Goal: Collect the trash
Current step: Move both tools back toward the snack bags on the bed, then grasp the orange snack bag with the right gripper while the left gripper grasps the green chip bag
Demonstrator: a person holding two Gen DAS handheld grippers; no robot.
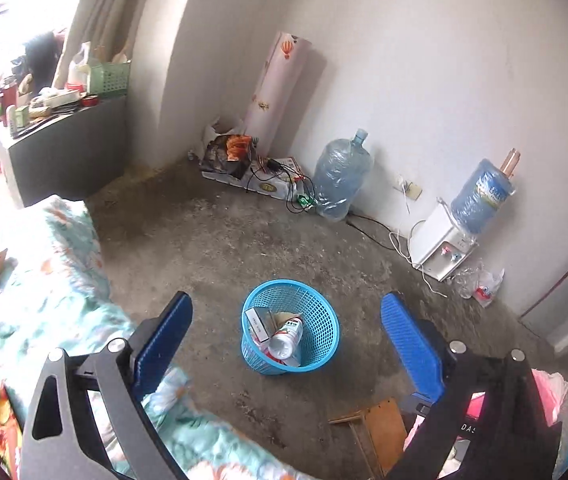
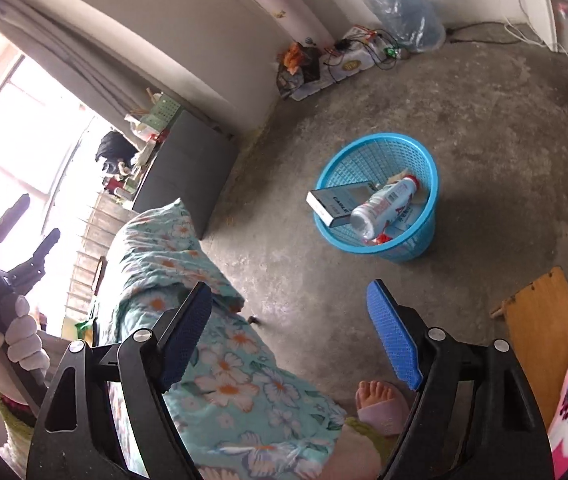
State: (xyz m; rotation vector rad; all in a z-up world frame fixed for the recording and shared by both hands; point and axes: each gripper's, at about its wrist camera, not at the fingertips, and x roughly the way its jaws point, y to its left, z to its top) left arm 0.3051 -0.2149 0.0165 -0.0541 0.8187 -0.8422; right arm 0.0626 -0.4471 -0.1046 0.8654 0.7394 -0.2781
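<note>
Right wrist view: blue basket [image 2: 379,196] holds a bottle [image 2: 383,204] and box [image 2: 333,202]; both grippers [image 2: 289,332] [image 1: 285,330] gape empty; floor bags [image 1: 479,284] possibly remain.

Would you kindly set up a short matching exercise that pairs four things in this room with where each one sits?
Things:
1. white bottle
2. blue basket
3. empty water jug
4. wooden stool

Places:
A. upright against the wall, beside the cables
B. bottom right, near the pink cloth
C. lying inside the basket, next to a flat box
D. standing on the concrete floor, mid-room

Pairs: 1-C, 2-D, 3-A, 4-B
</note>
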